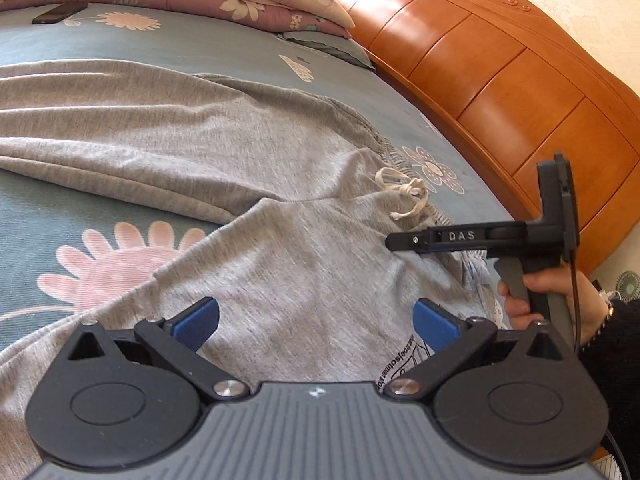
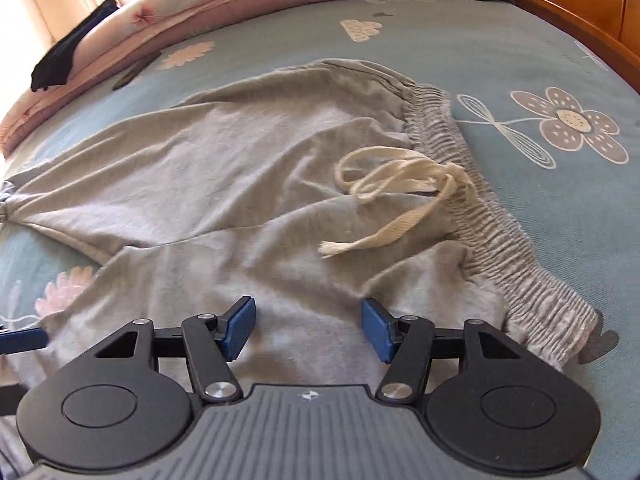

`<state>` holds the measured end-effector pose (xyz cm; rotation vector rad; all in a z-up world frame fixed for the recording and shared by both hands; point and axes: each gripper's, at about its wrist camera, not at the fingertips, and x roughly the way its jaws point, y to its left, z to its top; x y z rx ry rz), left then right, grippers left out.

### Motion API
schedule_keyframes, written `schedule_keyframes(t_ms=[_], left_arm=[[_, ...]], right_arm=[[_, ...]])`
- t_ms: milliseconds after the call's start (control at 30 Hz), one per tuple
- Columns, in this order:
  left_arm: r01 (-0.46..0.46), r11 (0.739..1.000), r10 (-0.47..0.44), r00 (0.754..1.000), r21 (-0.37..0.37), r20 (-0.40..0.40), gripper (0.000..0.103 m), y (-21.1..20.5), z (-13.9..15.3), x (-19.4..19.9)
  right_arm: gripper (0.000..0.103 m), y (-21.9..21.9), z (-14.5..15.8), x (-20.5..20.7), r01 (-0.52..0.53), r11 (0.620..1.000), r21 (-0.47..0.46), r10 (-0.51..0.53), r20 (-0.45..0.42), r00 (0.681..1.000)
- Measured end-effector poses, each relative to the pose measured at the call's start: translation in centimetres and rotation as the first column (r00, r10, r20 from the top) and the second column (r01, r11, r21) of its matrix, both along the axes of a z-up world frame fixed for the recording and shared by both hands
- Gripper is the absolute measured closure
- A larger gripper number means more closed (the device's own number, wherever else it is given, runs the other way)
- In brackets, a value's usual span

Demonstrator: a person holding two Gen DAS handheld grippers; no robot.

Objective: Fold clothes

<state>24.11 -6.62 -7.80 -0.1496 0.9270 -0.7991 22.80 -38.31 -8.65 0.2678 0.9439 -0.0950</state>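
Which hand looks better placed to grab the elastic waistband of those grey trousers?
Probably the right. The right gripper hangs open over the grey cotton trousers, near their gathered elastic waistband. The left gripper, also open, sits farther down the leg.

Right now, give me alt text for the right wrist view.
Grey drawstring pants lie spread on a blue floral bedsheet, cream drawstring loose near the elastic waistband. The open right tool hovers over the fabric, gripping nothing.
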Motion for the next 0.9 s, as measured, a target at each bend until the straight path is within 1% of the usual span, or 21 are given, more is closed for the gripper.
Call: schedule_keyframes(t_ms=[33, 67, 100, 133, 167, 200, 300, 367, 400, 467, 533, 567, 600, 633, 700, 767, 800, 867, 900], left_arm=[[0.004, 1.000, -0.004, 1.000, 0.014, 0.002, 0.001, -0.3, -0.1, -0.1], [0.007, 1.000, -0.007, 1.000, 0.024, 0.002, 0.001, -0.5, -0.2, -0.2], [0.010, 0.999, -0.010, 1.000, 0.034, 0.002, 0.001, -0.7, -0.4, -0.3], [0.012, 0.999, -0.012, 1.000, 0.038, 0.001, 0.001, -0.8, -0.4, -0.4], [0.010, 0.999, -0.010, 1.000, 0.036, 0.002, 0.001, -0.7, -0.4, -0.4], [0.007, 0.999, -0.007, 1.000, 0.033, 0.003, 0.001, -0.7, -0.3, -0.5], [-0.002, 1.000, 0.002, 1.000, 0.027, 0.008, 0.001, -0.5, -0.1, -0.5], [-0.007, 1.000, 0.007, 1.000, 0.028, 0.009, 0.001, -0.5, 0.0, -0.5], [-0.009, 1.000, 0.009, 1.000, 0.028, 0.010, 0.001, -0.5, 0.1, -0.5], [-0.009, 1.000, 0.009, 1.000, 0.027, 0.014, 0.001, -0.6, 0.2, -0.6], [-0.006, 1.000, 0.006, 1.000, 0.023, 0.020, 0.001, -0.6, 0.5, -0.9], [-0.004, 1.000, 0.004, 1.000, 0.021, 0.025, 0.001, -0.6, 0.6, -1.0], [-0.002, 1.000, 0.002, 1.000, 0.017, 0.030, 0.001, -0.6, 0.8, -1.2], [0.001, 1.000, -0.001, 0.999, 0.013, 0.035, 0.001, -0.5, 1.0, -1.2], [0.005, 1.000, -0.005, 0.999, 0.007, 0.043, 0.001, -0.6, 1.3, -1.5], [0.010, 1.000, -0.010, 0.999, 0.005, 0.050, 0.001, -0.7, 1.4, -1.6], [0.012, 1.000, -0.012, 0.999, 0.005, 0.052, 0.001, -0.8, 1.5, -1.7], [0.014, 1.000, -0.015, 0.998, 0.006, 0.056, 0.001, -0.9, 1.6, -1.9], [0.018, 1.000, -0.018, 0.998, 0.009, 0.059, 0.001, -1.0, 1.7, -2.0]], right_arm=[[0.046, -0.7, 0.1, 0.1, 0.014, 1.000, -0.017, -0.013, 0.023, 1.000], [0.046, -1.2, 0.2, 0.4, 0.055, 0.996, -0.073, -0.053, 0.028, 0.998], [0.049, -1.8, 0.4, 0.5, 0.102, 0.986, -0.129, -0.098, 0.035, 0.995], [0.049, -2.2, 0.6, 0.4, 0.119, 0.986, -0.117, -0.115, 0.043, 0.992], [0.048, -2.5, 0.8, 0.1, 0.129, 0.989, -0.076, -0.127, 0.040, 0.991], [0.045, -2.4, 1.2, -0.4, 0.131, 0.990, -0.050, -0.129, 0.037, 0.991], [0.040, -0.3, 2.4, -2.6, 0.065, 0.996, -0.064, -0.061, 0.061, 0.996], [0.039, 1.0, 2.4, -4.1, 0.022, 0.999, -0.047, -0.020, 0.045, 0.999], [0.038, 1.7, 2.2, -4.7, 0.003, 0.999, -0.047, -0.001, 0.032, 0.999], [0.038, 2.4, 1.2, -5.8, -0.019, 0.996, -0.090, 0.017, -0.025, 1.000], [0.037, 2.1, 0.0, -7.0, 0.002, 0.989, -0.146, -0.015, -0.085, 0.996], [0.037, 1.5, -0.2, -7.8, 0.013, 0.988, -0.154, -0.026, -0.080, 0.996], [0.038, 0.9, -0.2, -8.6, 0.026, 0.990, -0.141, -0.035, -0.062, 0.997], [0.038, 0.4, -0.1, -9.1, 0.047, 0.991, -0.125, -0.055, -0.061, 0.997], [0.037, 0.2, 0.6, -9.8, 0.080, 0.987, -0.143, -0.091, -0.076, 0.993], [0.033, 0.9, 1.4, -10.2, 0.072, 0.984, -0.161, -0.082, -0.054, 0.995], [0.028, 1.4, 1.8, -10.3, 0.060, 0.984, -0.168, -0.067, -0.035, 0.997], [0.028, 2.6, 2.1, -10.2, 0.026, 0.984, -0.177, -0.028, -0.008, 1.000], [0.027, 3.1, 2.0, -10.0, 0.011, 0.984, -0.179, -0.012, -0.009, 1.000]])
